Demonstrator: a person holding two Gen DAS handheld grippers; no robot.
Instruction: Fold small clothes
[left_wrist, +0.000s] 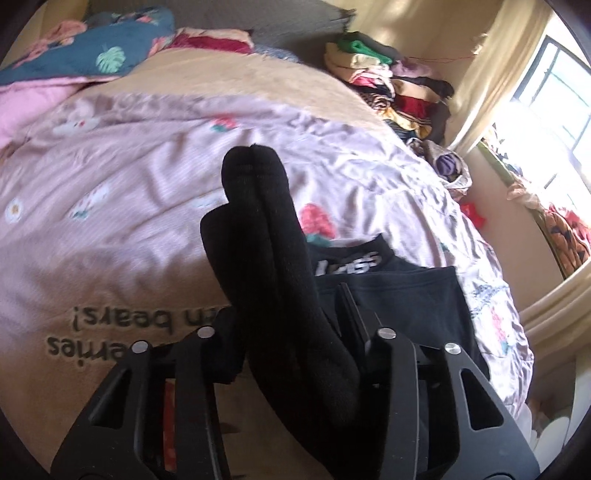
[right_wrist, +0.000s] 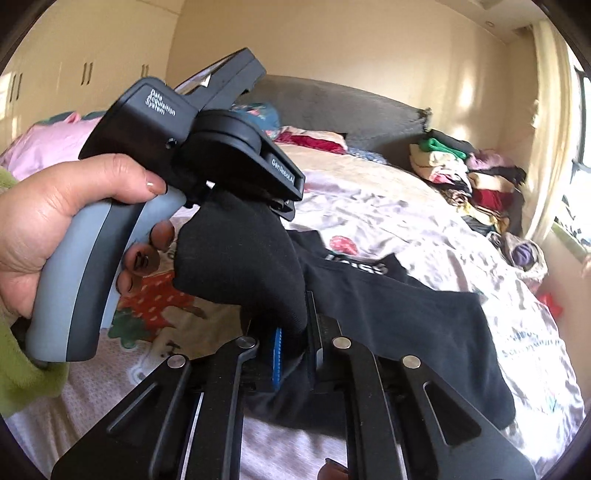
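Open to you: pink quilt (left_wrist: 147, 192), bare at left and centre. Blocking you: black garment (right_wrist: 406, 317) at right; clothes pile (left_wrist: 399, 85) along the far right edge.

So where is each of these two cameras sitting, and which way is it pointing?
Left wrist view: on the left tool, looking along its fingers over the bed; a black sock stands between them.
Right wrist view: on the right tool, facing the headboard; the person's left hand holds the other tool.
Shared: sock, black shorts, clothes pile.
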